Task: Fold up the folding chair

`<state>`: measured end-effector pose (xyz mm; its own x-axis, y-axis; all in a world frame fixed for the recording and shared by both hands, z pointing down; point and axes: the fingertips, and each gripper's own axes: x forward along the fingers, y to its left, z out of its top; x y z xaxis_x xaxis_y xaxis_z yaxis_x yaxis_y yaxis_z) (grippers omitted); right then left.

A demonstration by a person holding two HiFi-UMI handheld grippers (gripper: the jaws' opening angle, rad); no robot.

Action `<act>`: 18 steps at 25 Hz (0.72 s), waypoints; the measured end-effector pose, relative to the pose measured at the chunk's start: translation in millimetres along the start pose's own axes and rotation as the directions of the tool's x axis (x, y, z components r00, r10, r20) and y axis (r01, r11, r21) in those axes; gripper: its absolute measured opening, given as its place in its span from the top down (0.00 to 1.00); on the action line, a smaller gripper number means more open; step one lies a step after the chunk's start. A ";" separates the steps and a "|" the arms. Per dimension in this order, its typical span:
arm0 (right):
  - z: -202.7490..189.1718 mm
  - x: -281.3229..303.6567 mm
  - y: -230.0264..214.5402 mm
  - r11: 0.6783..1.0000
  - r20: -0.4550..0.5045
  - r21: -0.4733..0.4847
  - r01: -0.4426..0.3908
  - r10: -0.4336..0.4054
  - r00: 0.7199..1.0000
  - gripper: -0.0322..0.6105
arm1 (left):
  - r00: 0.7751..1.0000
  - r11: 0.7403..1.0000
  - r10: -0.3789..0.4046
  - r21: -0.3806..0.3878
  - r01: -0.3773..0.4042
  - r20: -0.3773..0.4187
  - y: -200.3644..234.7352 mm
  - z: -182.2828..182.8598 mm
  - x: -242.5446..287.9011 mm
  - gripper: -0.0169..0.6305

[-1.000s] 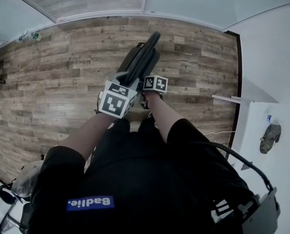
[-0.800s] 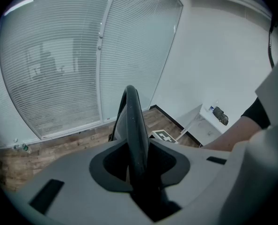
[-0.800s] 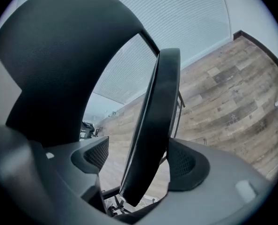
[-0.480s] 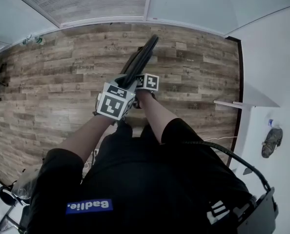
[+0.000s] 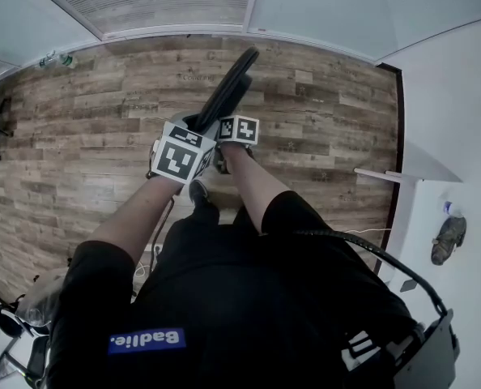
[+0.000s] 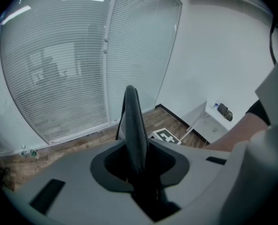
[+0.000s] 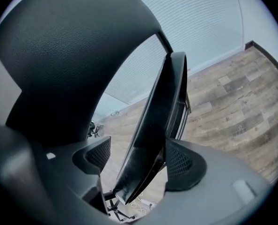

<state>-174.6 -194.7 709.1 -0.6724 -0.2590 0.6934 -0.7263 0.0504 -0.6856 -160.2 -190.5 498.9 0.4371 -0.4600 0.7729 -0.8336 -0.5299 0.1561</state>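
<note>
The folding chair (image 5: pixel 231 91) rises nearly flat above the wooden floor (image 5: pixel 103 120) before you; it is likely rigid and weighty. Your left hand-held gripper (image 6: pixel 139 170) clamps its thin edge. The right hand-held gripper (image 7: pixel 139 165) has been closing, its jaws straddling the panel unclamped.

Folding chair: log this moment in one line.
folding chair: folded, upright; left gripper: shut on its edge; right gripper: jaws closing, chair between
</note>
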 end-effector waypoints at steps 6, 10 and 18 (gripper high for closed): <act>-5.0 -2.7 -1.7 0.999 -0.017 0.016 0.038 -0.037 0.999 0.42 | 1.000 1.000 -0.016 -0.014 0.016 0.003 14.8 0.6 -6.0 0.86; -8.9 -9.7 -4.1 0.999 -0.027 0.010 0.049 -0.049 0.998 0.42 | 1.000 1.000 -0.021 -0.020 0.022 0.007 14.7 1.3 -6.2 0.86; -19.4 -42.9 -10.5 0.998 0.003 -0.038 0.056 -0.056 0.998 0.42 | 1.000 0.999 -0.028 -0.027 0.028 0.011 20.4 0.8 -10.2 0.86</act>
<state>-140.9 -165.4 690.9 -0.6300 -0.2645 0.7302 -0.7680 0.0724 -0.6364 -181.4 -197.2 493.7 0.4641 -0.4526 0.7614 -0.8298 -0.5230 0.1948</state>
